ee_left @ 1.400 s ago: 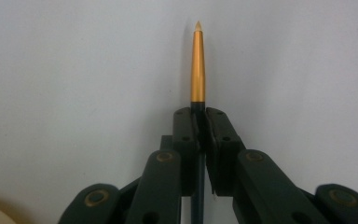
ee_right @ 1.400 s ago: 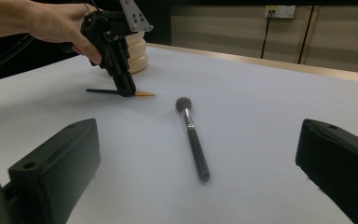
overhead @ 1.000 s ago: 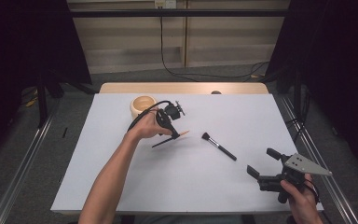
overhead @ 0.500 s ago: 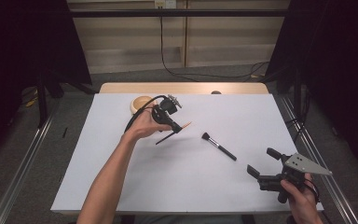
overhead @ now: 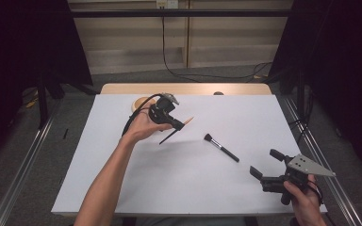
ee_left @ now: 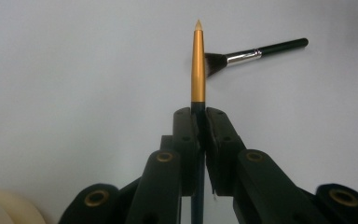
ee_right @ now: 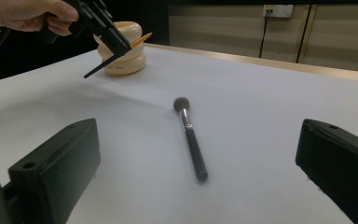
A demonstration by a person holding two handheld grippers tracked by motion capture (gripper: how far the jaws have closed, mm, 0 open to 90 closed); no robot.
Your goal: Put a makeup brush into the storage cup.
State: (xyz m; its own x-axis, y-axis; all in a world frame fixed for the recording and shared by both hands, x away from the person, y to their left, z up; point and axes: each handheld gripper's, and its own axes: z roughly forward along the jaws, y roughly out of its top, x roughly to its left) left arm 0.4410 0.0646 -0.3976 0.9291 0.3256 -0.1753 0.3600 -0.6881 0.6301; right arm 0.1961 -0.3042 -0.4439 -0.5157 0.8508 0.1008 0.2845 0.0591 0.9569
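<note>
My left gripper [overhead: 176, 125] is shut on a thin brush [overhead: 173, 131] with a gold ferrule and a dark handle, held above the white table [overhead: 122, 188]. Its pointed tip [ee_left: 197, 23] sticks out past the jaws, and the handle end slants down toward the table. A black makeup brush [overhead: 221, 147] lies flat near the middle of the table. A cream rounded holder [ee_right: 120, 53] stands behind the left hand. My right gripper [overhead: 267, 164] rests low at the near right corner, open and apart from the black brush [ee_right: 189, 137].
The white sheet ends at a wooden table edge [overhead: 188, 88] at the far side. Metal rails [overhead: 23, 165] run along both sides of the table. A cable [overhead: 132, 120] trails from the left gripper over the forearm.
My left gripper has risen and drawn back toward the holder, carrying the thin brush off the table and tilting it. The right gripper and the black brush stayed put.
</note>
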